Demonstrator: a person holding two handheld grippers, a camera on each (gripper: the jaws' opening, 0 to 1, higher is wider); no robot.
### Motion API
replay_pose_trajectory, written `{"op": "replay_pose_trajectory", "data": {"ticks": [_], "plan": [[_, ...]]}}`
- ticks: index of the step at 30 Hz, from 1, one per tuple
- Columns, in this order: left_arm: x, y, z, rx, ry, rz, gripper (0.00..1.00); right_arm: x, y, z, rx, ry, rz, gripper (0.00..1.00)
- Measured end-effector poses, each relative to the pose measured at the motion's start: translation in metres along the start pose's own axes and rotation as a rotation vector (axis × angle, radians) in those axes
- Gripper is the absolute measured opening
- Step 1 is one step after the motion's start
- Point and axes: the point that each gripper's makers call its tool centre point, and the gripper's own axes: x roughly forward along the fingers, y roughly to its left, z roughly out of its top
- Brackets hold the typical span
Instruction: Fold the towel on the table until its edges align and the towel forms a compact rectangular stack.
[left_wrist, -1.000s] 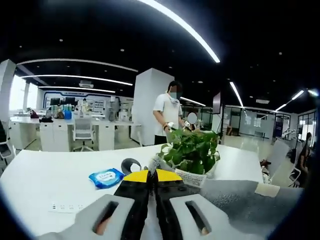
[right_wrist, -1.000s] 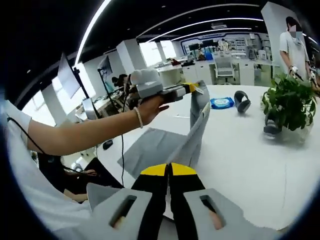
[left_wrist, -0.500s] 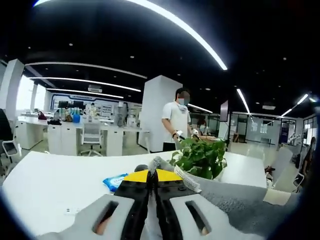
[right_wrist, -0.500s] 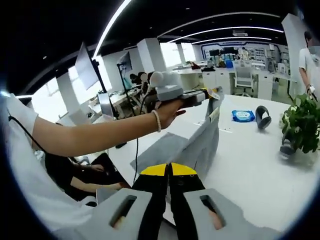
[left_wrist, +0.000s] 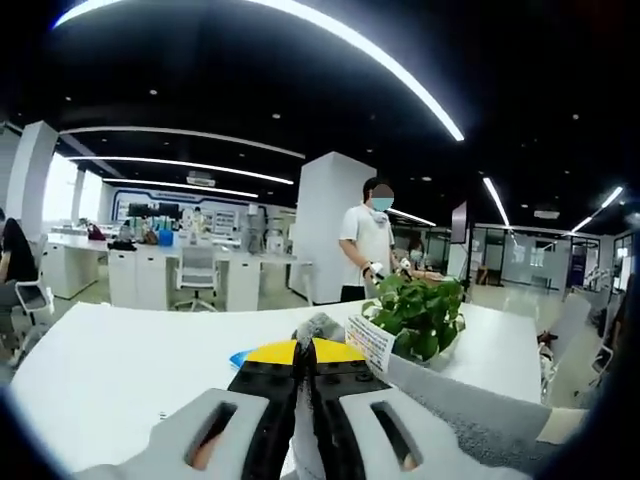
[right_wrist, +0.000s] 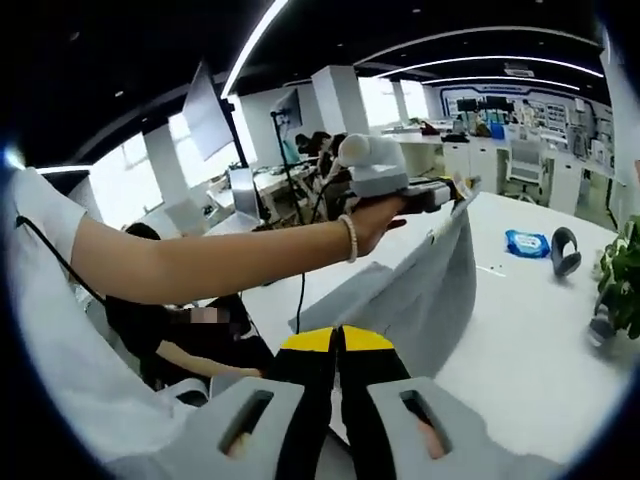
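Left gripper view: we see our left gripper pinching the grey towel, lifted above the white table, potted plant beyond | Right gripper view: our right gripper clamps the towel's near edge; left gripper holds the far corner high, cloth hanging between.

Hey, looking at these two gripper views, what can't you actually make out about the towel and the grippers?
- Towel: in the right gripper view its near edge is hidden behind the right gripper, so the grip point cannot be seen.
- Towel label: in the left gripper view the print is too small to read.
- Left gripper: jaws together; the cloth between them is hidden.
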Motion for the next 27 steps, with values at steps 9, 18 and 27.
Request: {"op": "replay_pose_trajectory", "data": {"ticks": [9, 18, 27], "plan": [[-0.013, 0.029, -0.004, 0.002, 0.005, 0.023, 0.03, 0.035, 0.015, 0.001, -0.018, 0.015, 0.059, 0.00], [-0.025, 0.054, -0.016, -0.003, 0.010, 0.021, 0.03, 0.071, 0.028, -0.018, -0.027, 0.079, 0.101, 0.00], [-0.041, 0.087, -0.039, -0.032, 0.030, 0.064, 0.03, 0.101, 0.040, -0.021, -0.025, 0.105, 0.166, 0.00]]}}
